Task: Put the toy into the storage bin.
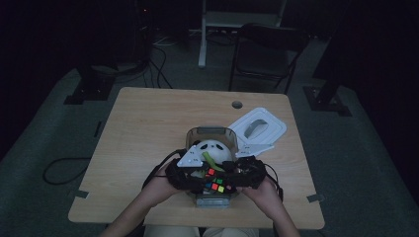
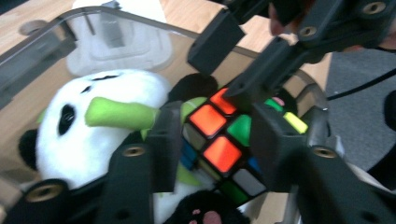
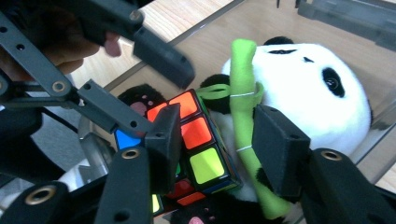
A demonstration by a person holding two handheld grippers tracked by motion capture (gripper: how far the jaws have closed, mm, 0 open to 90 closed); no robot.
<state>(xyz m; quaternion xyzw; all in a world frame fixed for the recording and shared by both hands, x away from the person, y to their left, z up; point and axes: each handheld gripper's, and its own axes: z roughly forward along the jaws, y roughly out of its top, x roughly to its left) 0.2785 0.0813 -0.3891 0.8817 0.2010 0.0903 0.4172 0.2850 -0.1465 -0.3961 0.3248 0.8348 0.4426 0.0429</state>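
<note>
- Two hand-held grippers met low over a clear plastic box (image 1: 211, 131) at the near edge of the wooden table (image 1: 148, 128), the left gripper (image 1: 185, 174) and the right gripper (image 1: 245, 174) facing each other across it.
- The left gripper's jaws stood apart on either side of a puzzle cube (image 2: 224, 149), which sat between them; whether the pads touched it could not be told.
- The right gripper's jaws were likewise apart, one beside the cube's edge, the other by a green felt bamboo stalk (image 3: 245, 116).
- The cube lay inside the box, resting against a plush panda (image 3: 303, 88), whose white head lay toward the far end of the box.
- Just beyond the box, to the right, a white lid (image 1: 258, 127) lay flat on the table.
- Farther off, a dark chair (image 1: 269, 49) stood behind the table.
</note>
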